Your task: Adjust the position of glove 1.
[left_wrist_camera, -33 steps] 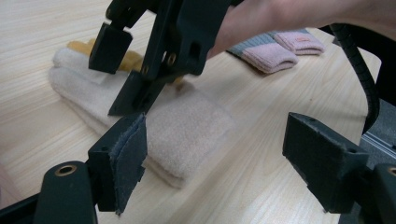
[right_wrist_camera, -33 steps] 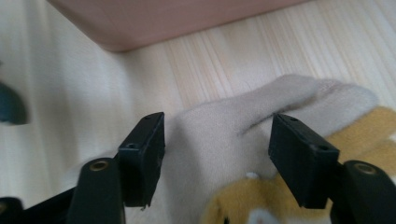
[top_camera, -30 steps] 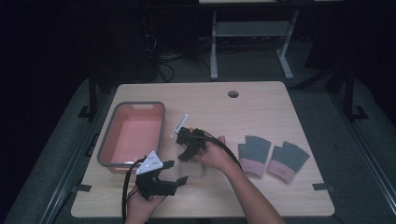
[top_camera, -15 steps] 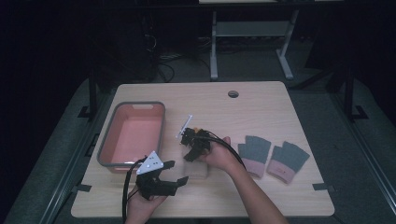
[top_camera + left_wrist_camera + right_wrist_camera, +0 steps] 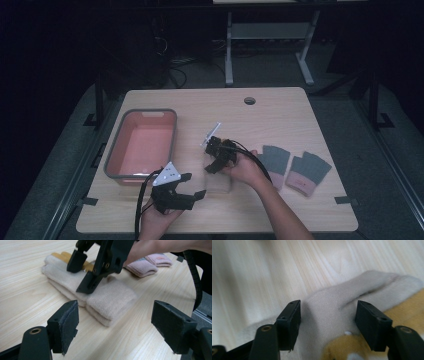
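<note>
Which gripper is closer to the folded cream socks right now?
Right. The right gripper hangs directly over the cream socks, jaws open astride the fabric; the left gripper sits apart beside them, open.

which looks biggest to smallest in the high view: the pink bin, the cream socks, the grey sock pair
1. pink bin
2. grey sock pair
3. cream socks, unsure, since the right gripper and hand cover much of them

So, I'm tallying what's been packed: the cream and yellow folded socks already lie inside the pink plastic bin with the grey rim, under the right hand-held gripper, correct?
Not quite. The cream and yellow folded socks lie on the light wooden table, not inside the pink plastic bin with the grey rim. The high view shows it. They are under the right hand-held gripper, as you said.
</note>
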### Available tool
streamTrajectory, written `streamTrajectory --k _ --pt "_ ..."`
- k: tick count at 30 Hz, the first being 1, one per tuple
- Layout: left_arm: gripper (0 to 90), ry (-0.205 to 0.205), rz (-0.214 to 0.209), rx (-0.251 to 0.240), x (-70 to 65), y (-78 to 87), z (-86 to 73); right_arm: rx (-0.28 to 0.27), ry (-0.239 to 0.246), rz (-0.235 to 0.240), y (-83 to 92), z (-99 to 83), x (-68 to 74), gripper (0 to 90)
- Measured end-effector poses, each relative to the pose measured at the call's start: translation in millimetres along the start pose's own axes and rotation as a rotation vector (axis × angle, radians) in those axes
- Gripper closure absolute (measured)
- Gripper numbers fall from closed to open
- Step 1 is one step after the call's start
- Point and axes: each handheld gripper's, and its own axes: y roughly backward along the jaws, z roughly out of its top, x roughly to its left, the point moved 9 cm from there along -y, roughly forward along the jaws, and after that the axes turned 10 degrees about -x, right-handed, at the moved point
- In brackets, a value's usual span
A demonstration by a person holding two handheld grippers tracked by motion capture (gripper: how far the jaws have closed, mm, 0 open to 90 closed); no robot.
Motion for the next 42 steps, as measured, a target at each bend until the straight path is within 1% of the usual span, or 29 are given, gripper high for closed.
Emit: streamTrajectory --k 1,2,5,8,10,12,13,16,18,19,21,23,26,28,30,33,35,38,39,42 --pt "21.9 0.017 -0.004 -0.004 -0.5 -2.0 0.7 -0.015 -0.016 -0.001 3.4 0.8 -0.5 33.2" --pt "21.9 0.014 -0.004 -0.003 0.5 -3.9 1.3 -0.03 -0.034 0.001 6.8 1.1 -0.6 32.3" --pt "22.2 0.036 0.006 0.014 2.3 -10.5 2.4 -0.056 -0.07 -0.009 18.1 -1.6 -2.9 28.6" --pt "22.4 0.05 0.025 0.028 4.0 -17.6 3.5 -0.098 -0.133 -0.007 31.7 -4.5 -5.7 27.6" --pt "22.5 0.067 0.031 0.035 5.6 -22.4 5.3 -0.116 -0.194 0.002 39.2 -8.6 -5.2 27.4" --pt "22.6 0.092 0.038 0.052 7.7 -27.8 5.4 -0.124 -0.223 -0.004 43.8 -15.1 -6.2 27.3" --pt "22.6 0.117 0.047 0.052 8.6 -31.4 5.4 -0.128 -0.234 -0.009 45.5 -18.9 -7.1 27.4" --pt "22.6 0.165 0.05 0.077 12.0 -39.4 2.3 -0.147 -0.292 -0.009 49.9 -30.0 -9.2 27.4" --pt "22.7 0.184 0.055 0.09 14.1 -43.5 0.2 -0.159 -0.33 -0.006 50.7 -37.2 -10.5 27.4" --pt "22.9 0.204 0.054 0.093 14.7 -45.4 -0.2 -0.161 -0.347 -0.008 50.8 -40.8 -11.4 27.4" --pt "23.0 0.229 0.053 0.097 17.0 -48.3 -0.6 -0.163 -0.384 0.003 50.1 -46.6 -12.0 27.5" --pt "23.1 0.246 0.062 0.106 20.0 -50.7 -1.6 -0.173 -0.409 0.005 49.1 -51.1 -12.4 28.9" --pt "23.4 0.268 0.069 0.125 23.3 -54.2 -4.9 -0.159 -0.444 0.001 46.0 -57.2 -12.1 28.7" --pt "23.4 0.289 0.068 0.137 24.4 -56.2 -7.4 -0.157 -0.473 0.017 43.8 -59.4 -10.7 28.7" --pt "23.4 0.298 0.066 0.148 24.7 -57.9 -9.4 -0.163 -0.485 0.019 41.2 -60.8 -10.0 29.4" --pt "23.4 0.306 0.068 0.168 25.1 -60.6 -12.9 -0.154 -0.502 0.027 35.1 -62.6 -7.9 29.3" --pt "23.4 0.321 0.063 0.176 25.6 -62.3 -15.3 -0.151 -0.512 0.032 32.9 -63.2 -7.3 29.3" --pt "23.4 0.339 0.06 0.195 26.2 -64.7 -19.2 -0.163 -0.54 0.039 30.1 -62.8 -8.3 29.8" --pt "23.4 0.343 0.057 0.199 26.2 -65.3 -20.1 -0.167 -0.538 0.042 28.9 -62.6 -8.9 29.9" --pt "23.9 0.348 0.058 0.199 26.7 -66.0 -20.1 -0.167 -0.557 0.042 25.3 -63.0 -8.7 30.6"
